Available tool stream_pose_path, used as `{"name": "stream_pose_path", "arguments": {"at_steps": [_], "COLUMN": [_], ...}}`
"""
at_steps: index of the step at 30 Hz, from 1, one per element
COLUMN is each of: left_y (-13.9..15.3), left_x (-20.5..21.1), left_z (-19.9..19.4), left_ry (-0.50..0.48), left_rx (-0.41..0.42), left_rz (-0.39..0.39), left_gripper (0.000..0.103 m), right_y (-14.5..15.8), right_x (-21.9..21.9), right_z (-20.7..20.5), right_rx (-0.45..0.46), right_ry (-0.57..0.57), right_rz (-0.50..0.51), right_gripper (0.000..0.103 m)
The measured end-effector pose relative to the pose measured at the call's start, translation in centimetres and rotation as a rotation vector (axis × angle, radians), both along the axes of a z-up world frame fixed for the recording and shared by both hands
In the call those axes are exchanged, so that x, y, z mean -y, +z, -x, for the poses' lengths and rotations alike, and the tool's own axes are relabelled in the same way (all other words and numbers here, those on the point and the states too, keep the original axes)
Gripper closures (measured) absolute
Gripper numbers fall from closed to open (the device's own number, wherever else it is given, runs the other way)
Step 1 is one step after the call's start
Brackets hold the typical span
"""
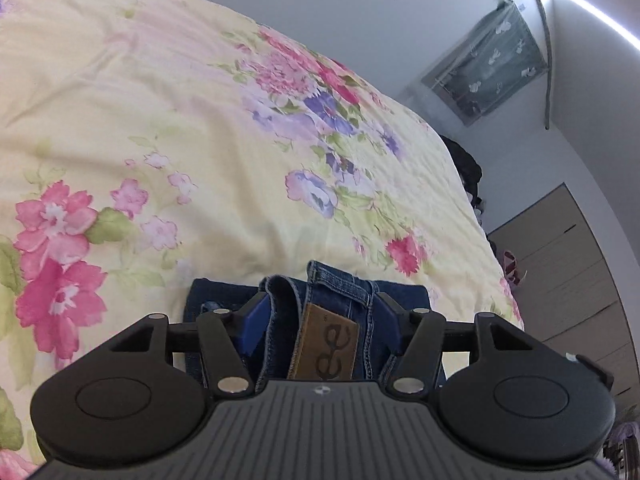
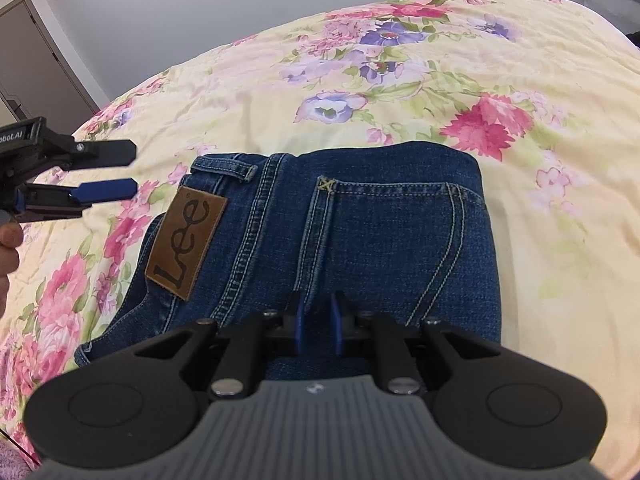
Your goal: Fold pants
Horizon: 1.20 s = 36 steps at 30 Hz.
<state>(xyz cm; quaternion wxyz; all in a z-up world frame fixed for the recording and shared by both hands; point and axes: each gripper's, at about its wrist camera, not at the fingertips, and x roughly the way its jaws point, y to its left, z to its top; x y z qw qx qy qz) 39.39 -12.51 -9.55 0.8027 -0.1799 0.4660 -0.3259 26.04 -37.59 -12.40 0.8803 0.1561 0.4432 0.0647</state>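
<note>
- Two handheld grippers are in view above a bed covered with a pale yellow floral bedspread.
- Pants: a pair of dark blue jeans lies folded into a compact stack on the bedspread, near the edge closest to the cameras. The waistband faces left in the right wrist view, with a brown leather brand patch and a back pocket facing up.
- Left gripper: released. In the right wrist view its fingers stand apart, clear of the jeans and off the waistband end, with nothing between them. In the left wrist view the waistband and patch appear between the spread fingers; no contact with the blue pads can be confirmed there.
- A hand holds the left gripper at the left edge of the right wrist view.
- Right gripper: its fingers stand close together, low over the near part of the folded jeans. Whether denim is pinched between them cannot be determined.
- Background: grey wall, a door, and wooden drawer fronts.
</note>
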Motion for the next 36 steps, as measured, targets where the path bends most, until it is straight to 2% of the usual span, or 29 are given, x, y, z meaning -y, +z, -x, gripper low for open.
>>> {"name": "stream_pose_path", "arguments": {"at_steps": [10, 12, 13, 15, 18, 21, 24, 25, 27, 31, 34, 36], "left_y": [-3.2, -3.1, -2.7, -1.2, 1.5, 2.8, 1.1, 0.3, -1.0, -2.6, -3.7, -4.3], "left_x": [3.6, 4.3, 4.6, 5.1, 5.4, 4.4, 3.3, 3.1, 2.7, 2.7, 2.1, 1.8], "left_z": [-0.6, -0.3, 0.1, 1.7, 3.9, 4.8, 3.8, 3.6, 2.9, 1.9, 1.4, 1.1], "left_ry": [-0.027, -0.047, -0.043, -0.041, -0.075, -0.103, -0.079, -0.074, -0.065, -0.072, -0.08, -0.084], "left_rx": [0.022, 0.038, 0.064, 0.161, 0.273, 0.308, 0.264, 0.257, 0.233, 0.216, 0.199, 0.19], "left_rz": [-0.092, -0.085, -0.098, -0.138, -0.211, -0.245, -0.31, -0.323, -0.309, -0.308, -0.289, -0.275], "left_gripper": [0.039, 0.064, 0.066, 0.082, 0.088, 0.089, 0.089, 0.089, 0.089, 0.085, 0.083, 0.083], "right_y": [-0.5, -0.6, -0.6, -0.6, 0.5, 2.7, 4.8, 5.2, 5.6, 4.9, 3.0, 1.5], "right_x": [1.0, 1.3, 1.5, 1.7, 1.3, 1.3, 1.8, 2.0, 2.4, 3.9, 4.6, 4.9], "right_z": [0.1, 0.1, 0.1, 0.2, 0.8, 2.2, 3.5, 3.7, 3.4, 0.9, -1.7, -3.1], "right_rx": [0.012, 0.01, 0.01, 0.015, 0.033, 0.093, 0.139, 0.145, 0.151, 0.151, 0.132, 0.119], "right_ry": [0.015, 0.015, 0.012, 0.005, 0.027, 0.052, 0.058, 0.054, 0.046, 0.021, -0.017, -0.03], "right_rz": [-0.06, -0.08, -0.092, -0.104, -0.083, -0.061, -0.018, 0.016, 0.088, 0.1, 0.083, 0.059], "right_gripper": [0.091, 0.091, 0.091, 0.092, 0.091, 0.086, 0.086, 0.089, 0.091, 0.094, 0.102, 0.103]}}
